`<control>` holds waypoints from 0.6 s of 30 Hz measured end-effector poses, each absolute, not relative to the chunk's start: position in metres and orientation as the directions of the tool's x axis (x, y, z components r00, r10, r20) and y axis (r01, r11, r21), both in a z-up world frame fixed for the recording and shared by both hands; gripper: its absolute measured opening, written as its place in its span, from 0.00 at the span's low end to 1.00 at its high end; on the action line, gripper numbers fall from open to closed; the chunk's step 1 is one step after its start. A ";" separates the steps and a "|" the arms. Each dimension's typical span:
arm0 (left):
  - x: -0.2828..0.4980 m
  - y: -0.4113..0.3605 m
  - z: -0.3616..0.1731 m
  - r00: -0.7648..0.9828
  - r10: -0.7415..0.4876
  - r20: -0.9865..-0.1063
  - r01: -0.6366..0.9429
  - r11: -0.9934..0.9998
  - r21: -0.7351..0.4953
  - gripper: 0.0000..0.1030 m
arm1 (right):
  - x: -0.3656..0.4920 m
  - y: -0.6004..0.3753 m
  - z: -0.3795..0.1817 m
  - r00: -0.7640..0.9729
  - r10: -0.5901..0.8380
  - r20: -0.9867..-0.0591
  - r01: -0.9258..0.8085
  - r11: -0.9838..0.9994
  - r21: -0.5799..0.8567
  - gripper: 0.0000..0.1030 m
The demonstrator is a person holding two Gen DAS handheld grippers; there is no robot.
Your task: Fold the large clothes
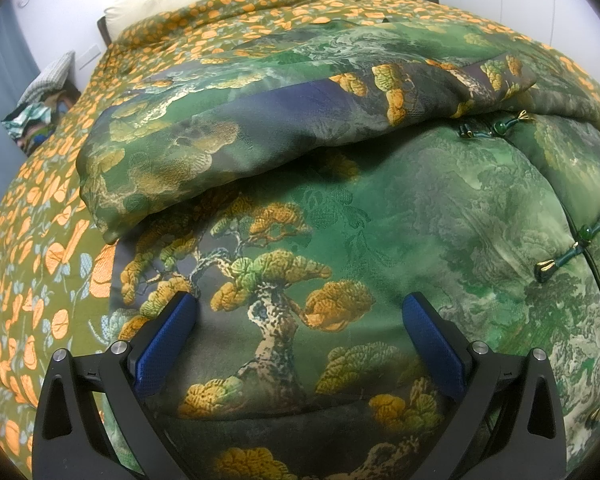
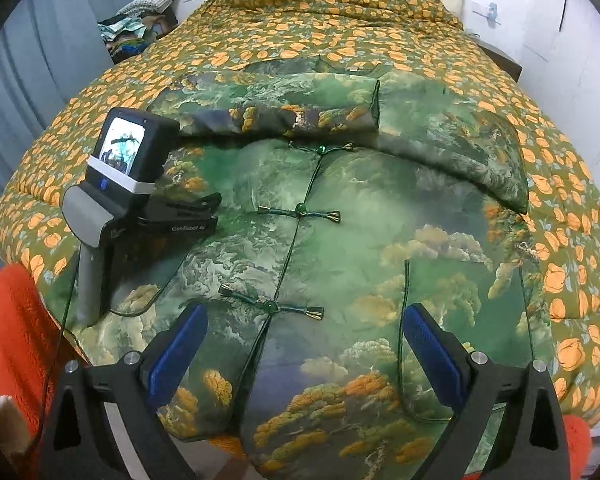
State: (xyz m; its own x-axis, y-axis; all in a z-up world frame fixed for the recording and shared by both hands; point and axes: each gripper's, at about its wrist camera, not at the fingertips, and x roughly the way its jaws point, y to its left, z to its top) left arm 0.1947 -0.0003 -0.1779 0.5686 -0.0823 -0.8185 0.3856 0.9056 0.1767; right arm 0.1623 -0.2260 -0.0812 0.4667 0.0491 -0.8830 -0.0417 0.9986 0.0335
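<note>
Right wrist: both grippers' fingers (image 2: 430,348) spread over jacket (image 2: 340,208).

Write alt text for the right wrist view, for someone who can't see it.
A green jacket printed with pines and clouds lies buttoned on a bed's orange-flowered quilt, both sleeves folded across its chest. The open right gripper hovers over its hem, holding nothing. The left gripper is at the jacket's left edge.

Green pine-and-cloud jacket (image 2: 340,220) on an olive, orange-flowered quilt (image 2: 300,28); blue-padded tongs (image 2: 304,354).
</note>
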 end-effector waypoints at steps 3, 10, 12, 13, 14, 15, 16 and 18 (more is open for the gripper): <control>0.195 0.000 -0.178 0.569 -0.082 -0.819 0.386 0.906 0.177 1.00 | 0.163 -0.225 -0.081 0.471 0.048 -0.881 -0.049 0.998 0.028 0.94; 0.194 -0.001 -0.178 0.569 -0.082 -0.818 0.385 0.906 0.177 1.00 | 0.162 -0.223 -0.087 0.450 0.076 -0.890 -0.065 0.997 0.052 0.94; 0.195 0.000 -0.178 0.569 -0.082 -0.818 0.385 0.906 0.177 1.00 | 0.162 -0.224 -0.089 0.446 0.071 -0.892 -0.055 0.997 0.052 0.94; 0.195 0.000 -0.178 0.569 -0.082 -0.818 0.385 0.906 0.177 1.00 | 0.162 -0.224 -0.089 0.445 0.054 -0.894 -0.050 0.998 0.036 0.94; 0.195 0.000 -0.178 0.569 -0.082 -0.818 0.385 0.906 0.177 1.00 | 0.162 -0.224 -0.089 0.448 0.041 -0.893 -0.046 0.999 0.023 0.94; 0.195 0.000 -0.178 0.569 -0.082 -0.818 0.385 0.906 0.177 1.00 | 0.162 -0.224 -0.088 0.451 0.036 -0.892 -0.046 0.999 0.017 0.94; 0.194 -0.001 -0.178 0.569 -0.082 -0.818 0.385 0.906 0.177 1.00 | 0.161 -0.224 -0.087 0.457 0.016 -0.889 -0.039 0.999 -0.002 0.94; 0.195 -0.001 -0.178 0.569 -0.082 -0.818 0.385 0.906 0.177 1.00 | 0.162 -0.225 -0.088 0.459 -0.012 -0.888 -0.024 0.999 -0.026 0.94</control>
State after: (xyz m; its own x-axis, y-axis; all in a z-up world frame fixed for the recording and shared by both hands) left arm 0.1947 -0.0005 -0.1780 0.5686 -0.0822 -0.8185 0.3853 0.9057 0.1767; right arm 0.1620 -0.2252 -0.0878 0.4588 -0.0124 -0.8884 -0.0239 0.9994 -0.0263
